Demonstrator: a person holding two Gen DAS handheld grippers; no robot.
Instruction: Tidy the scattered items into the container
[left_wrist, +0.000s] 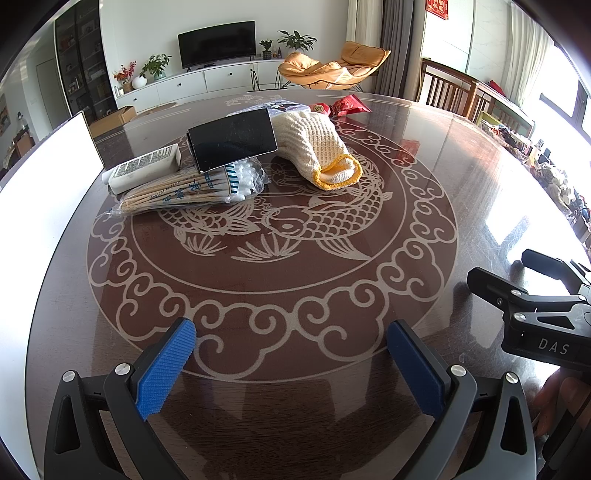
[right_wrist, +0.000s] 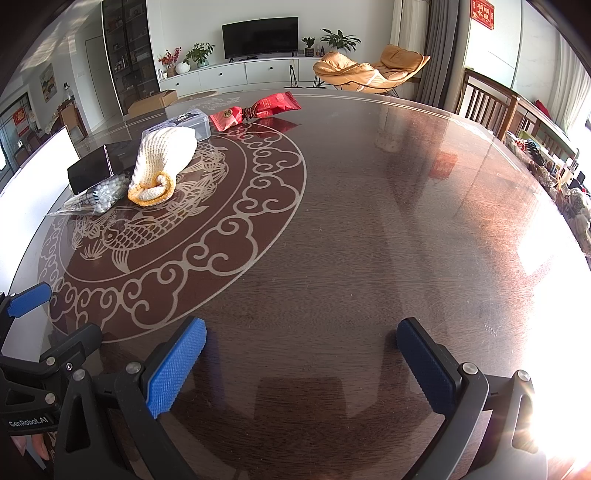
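1. Left gripper (left_wrist: 291, 363) and right gripper (right_wrist: 301, 365): jaws wide apart, nothing held, low over the dark table (right_wrist: 369, 221).
2. Far left, piled together: black box (left_wrist: 232, 139) on cotton swab bag (left_wrist: 192, 190), knit glove (left_wrist: 317, 147) beside, white box (left_wrist: 146, 173), red packet (right_wrist: 258, 110).
3. Clear container (right_wrist: 195, 122) behind glove.
4. Legible: "DAS", "GenRobot.AI" on gripper bodies.

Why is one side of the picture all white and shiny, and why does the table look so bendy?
In the right wrist view, sunlight washes out the lower right corner of the table, even flaring over the right tongs. In the left wrist view, the glare is milder, along the right edge past the glove. The fisheye lens bends the table's edges in both views.
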